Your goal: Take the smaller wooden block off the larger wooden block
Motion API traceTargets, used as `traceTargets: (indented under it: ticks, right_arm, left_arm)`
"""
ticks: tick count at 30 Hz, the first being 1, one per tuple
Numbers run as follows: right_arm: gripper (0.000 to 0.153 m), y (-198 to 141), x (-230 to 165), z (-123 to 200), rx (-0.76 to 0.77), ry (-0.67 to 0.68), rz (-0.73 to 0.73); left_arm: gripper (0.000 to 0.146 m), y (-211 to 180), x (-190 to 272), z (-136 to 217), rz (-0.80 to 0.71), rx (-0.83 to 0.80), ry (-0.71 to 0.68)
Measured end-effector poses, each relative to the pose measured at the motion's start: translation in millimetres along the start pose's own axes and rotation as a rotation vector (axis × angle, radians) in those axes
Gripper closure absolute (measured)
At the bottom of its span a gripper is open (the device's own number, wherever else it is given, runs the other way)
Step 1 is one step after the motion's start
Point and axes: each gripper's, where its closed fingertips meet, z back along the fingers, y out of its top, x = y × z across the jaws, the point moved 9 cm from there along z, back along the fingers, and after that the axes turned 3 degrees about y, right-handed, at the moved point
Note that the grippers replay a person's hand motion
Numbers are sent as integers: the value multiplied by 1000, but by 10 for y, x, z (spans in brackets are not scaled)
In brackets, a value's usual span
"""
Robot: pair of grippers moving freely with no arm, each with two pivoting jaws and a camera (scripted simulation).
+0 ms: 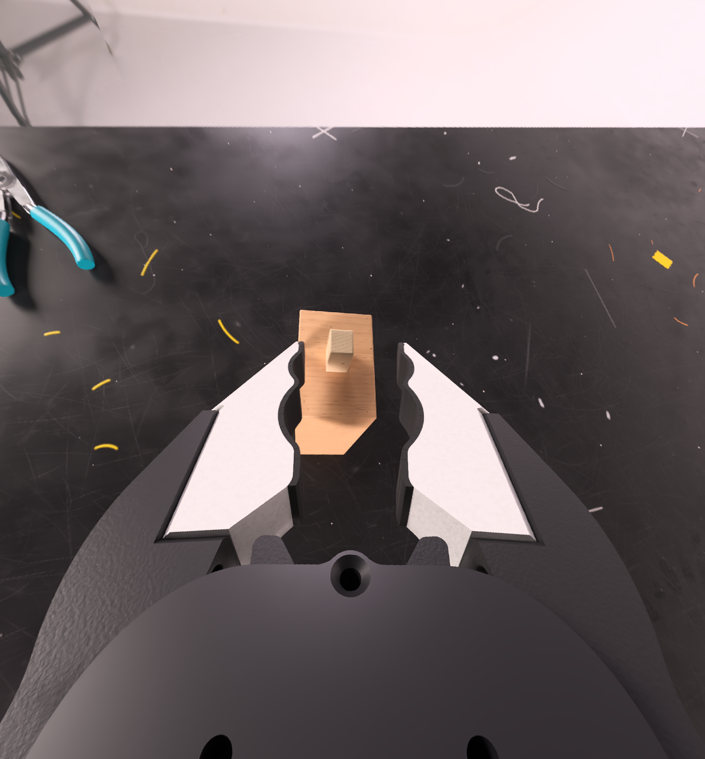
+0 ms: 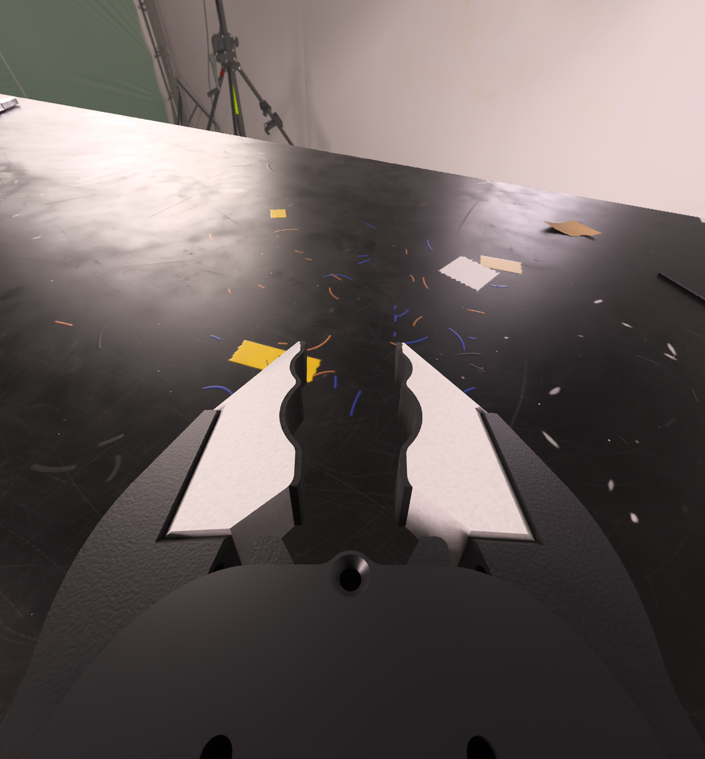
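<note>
In the left wrist view a larger, flat wooden block [image 1: 338, 415] lies on the black table. A smaller pale wooden block [image 1: 339, 350] stands upright on its far half. My left gripper [image 1: 350, 349] is open and empty, above the blocks, with its fingers either side of them and not touching. In the right wrist view my right gripper [image 2: 350, 348] is open and empty over bare table. Neither block shows in that view.
Teal-handled pliers [image 1: 18, 221] lie at the far left of the table [image 1: 506, 369]. Bits of yellow, orange and blue wire are scattered around. A yellow tape piece [image 2: 256, 354], paper scraps [image 2: 467, 272] and a cardboard scrap [image 2: 573, 228] lie ahead of the right gripper. A tripod [image 2: 231, 78] stands beyond the table edge.
</note>
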Motion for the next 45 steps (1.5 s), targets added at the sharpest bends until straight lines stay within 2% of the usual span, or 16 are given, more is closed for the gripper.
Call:
traceTargets:
  ticks: [1,4,9,14,17,20,23,28,35,45]
  right_arm:
    - [110,0,1,3,2,2,1]
    - [110,-5,11,22,8,1,3]
    - [110,-6,45,22,9,8,-20]
    - [111,5,19,22,26,1,-60]
    - [111,44,-81,22,56,37,-112]
    - [112,145,-237,42,102,85,-128]
    - [112,263,-386,77,168,146,-158]
    - [113,349,-542,61,200,225,-169]
    - [113,231,-501,-41,161,210,-179]
    - [113,79,-332,-36,140,161,-224]
  left_arm:
    - [105,24,-12,1,3,-20,-6]
    - [136,31,-21,3,-3,2,32]
    - [136,238,223,328,-128,173,80]
    - [136,431,929,622,-354,257,76]
    - [136,459,1290,635,-454,262,167]
    - [136,486,1486,615,-536,292,327]
    - [136,548,1518,654,-534,352,421]
    - [136,706,1371,883,-460,472,450]
    - [136,898,1283,1259,-412,618,472]
    - [136,1304,1860,2021,-492,905,480]
